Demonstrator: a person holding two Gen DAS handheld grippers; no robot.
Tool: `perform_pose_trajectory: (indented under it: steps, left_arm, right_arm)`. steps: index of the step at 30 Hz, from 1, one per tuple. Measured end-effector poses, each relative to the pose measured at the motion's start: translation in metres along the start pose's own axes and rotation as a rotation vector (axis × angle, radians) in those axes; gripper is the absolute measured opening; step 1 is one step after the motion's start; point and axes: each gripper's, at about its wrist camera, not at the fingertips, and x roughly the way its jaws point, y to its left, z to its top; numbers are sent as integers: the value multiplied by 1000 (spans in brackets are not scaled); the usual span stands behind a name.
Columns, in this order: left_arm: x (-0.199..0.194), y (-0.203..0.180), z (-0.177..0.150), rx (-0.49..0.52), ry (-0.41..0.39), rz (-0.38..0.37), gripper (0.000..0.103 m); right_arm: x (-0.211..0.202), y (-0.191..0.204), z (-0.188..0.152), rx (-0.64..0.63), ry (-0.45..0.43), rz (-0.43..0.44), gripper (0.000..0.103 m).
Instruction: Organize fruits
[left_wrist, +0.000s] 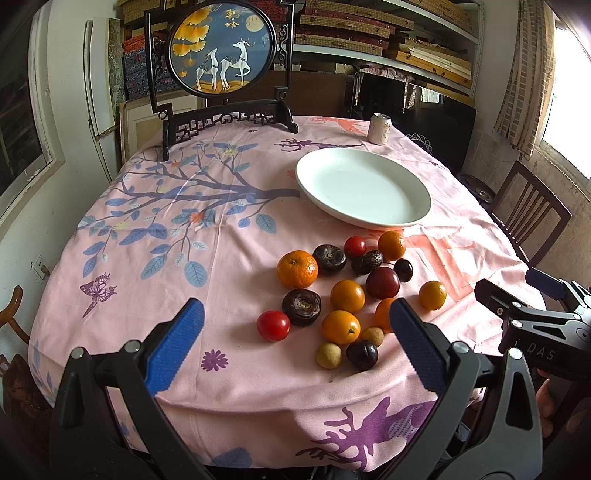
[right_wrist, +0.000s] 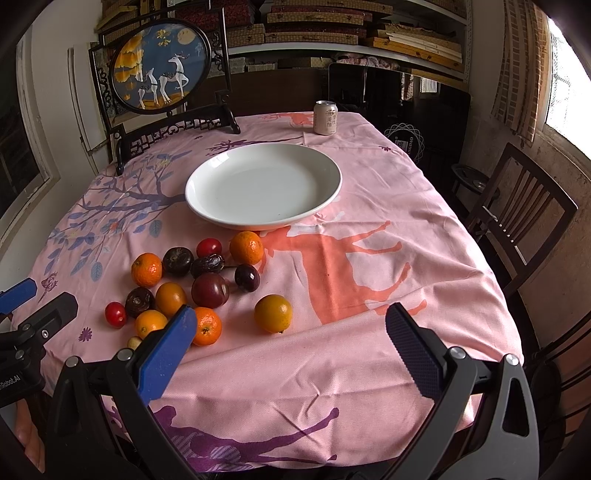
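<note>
1. On the pink tablecloth (right_wrist: 369, 206), fruits (left_wrist: 347, 295) are sitting in a loose pile just in front of the white plate (right_wrist: 325, 162), not touching it.
2. L gripper (left_wrist: 295, 354) is hovering near the pile w/ fingers spread wide, holding nothing.
3. R gripper (right_wrist: 291, 354) is hanging beside the pile, fingers also wide apart, gripping nothing.
4. Can (right_wrist: 325, 118) is standing upright beyond the plate.

A pink tablecloth (right_wrist: 369, 206) covers the table. A tight cluster of small fruits (left_wrist: 343, 291) lies on its near part, many touching, with little room between them. One orange fruit (right_wrist: 273, 313) sits apart, with bare cloth around it. Just behind the cluster stands a white plate (right_wrist: 207, 184). A can (right_wrist: 325, 118) and a framed deer screen (left_wrist: 221, 48) stand at the far edge.
</note>
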Motion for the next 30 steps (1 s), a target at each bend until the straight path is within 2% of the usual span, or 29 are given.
perform_pose_trajectory:
  steps: [18, 20, 24, 27, 30]
  left_arm:
    - [-2, -8, -2, -5, 4, 0, 101]
    - [7, 3, -7, -10, 13, 7, 101]
    - [10, 35, -7, -58, 21, 83, 101]
    - [13, 63, -15, -98, 37, 126, 101]
    - [19, 80, -26, -109, 62, 152, 101]
  right_arm:
    - [-1, -2, 3, -2, 1, 0, 102]
    - [3, 1, 1, -9, 4, 1, 102]
    - [13, -6, 0, -20, 5, -3, 102]
    - [24, -14, -1, -17, 30, 44, 102]
    - [32, -9, -6, -21, 63, 173, 102]
